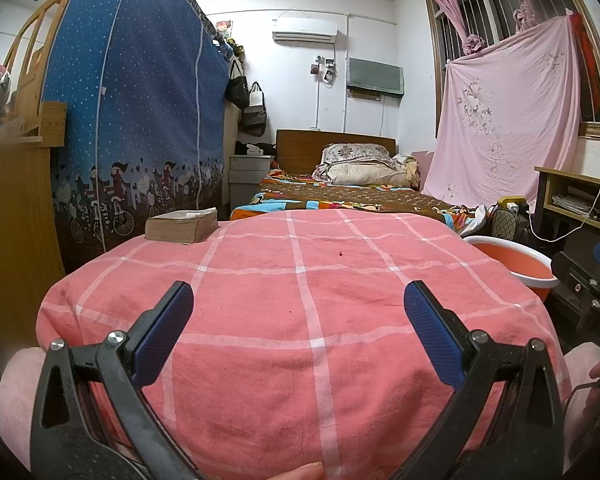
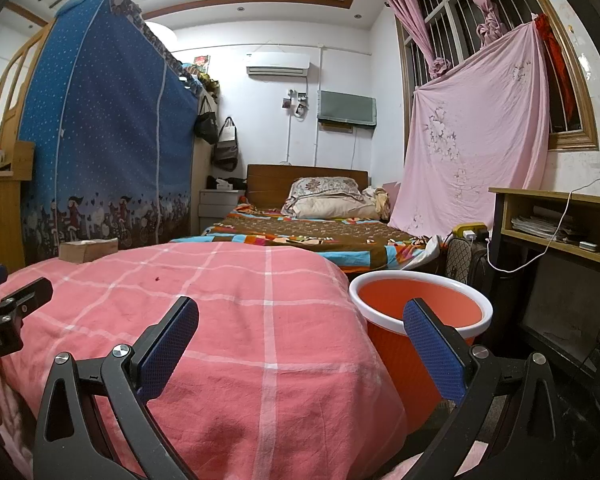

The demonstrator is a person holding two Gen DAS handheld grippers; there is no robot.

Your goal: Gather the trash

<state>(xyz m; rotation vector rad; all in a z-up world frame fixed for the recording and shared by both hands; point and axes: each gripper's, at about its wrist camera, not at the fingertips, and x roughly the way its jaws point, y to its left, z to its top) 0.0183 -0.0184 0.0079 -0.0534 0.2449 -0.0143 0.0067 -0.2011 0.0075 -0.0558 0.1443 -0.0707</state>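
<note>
Left gripper (image 1: 299,316): spread wide, nothing between the blue pads, low in the left wrist frame above the near slope of the pink checked cloth (image 1: 300,320).
Right gripper (image 2: 300,332): likewise wide and empty, bottom of the right wrist frame, one finger over the cloth, the other in front of the orange bucket (image 2: 420,308).
Trash: only a tiny dark red speck (image 1: 341,255) on the cloth, centre of the left wrist frame, upper left of centre in the right wrist frame; possibly a crumb or a stain, too small to tell.
Direction: straight ahead and slightly right of the left gripper's midline; ahead and well to the left of the right gripper.
Long axis: none readable, a mere dot.
Nearer hand: probably the left, since the speck sits almost on its line of reach.
Bucket: open mouth, white rim, just beside the cloth's right edge, lower than the cloth top, right of centre in the right wrist frame.
Edges: cloth falls away at the right toward the bucket and at the near side toward the grippers.
Open room: bare cloth all around the speck; book (image 1: 182,225) far back at the left edge, well apart.
Risk: pads likely to pinch cloth along with so small a target.
</note>
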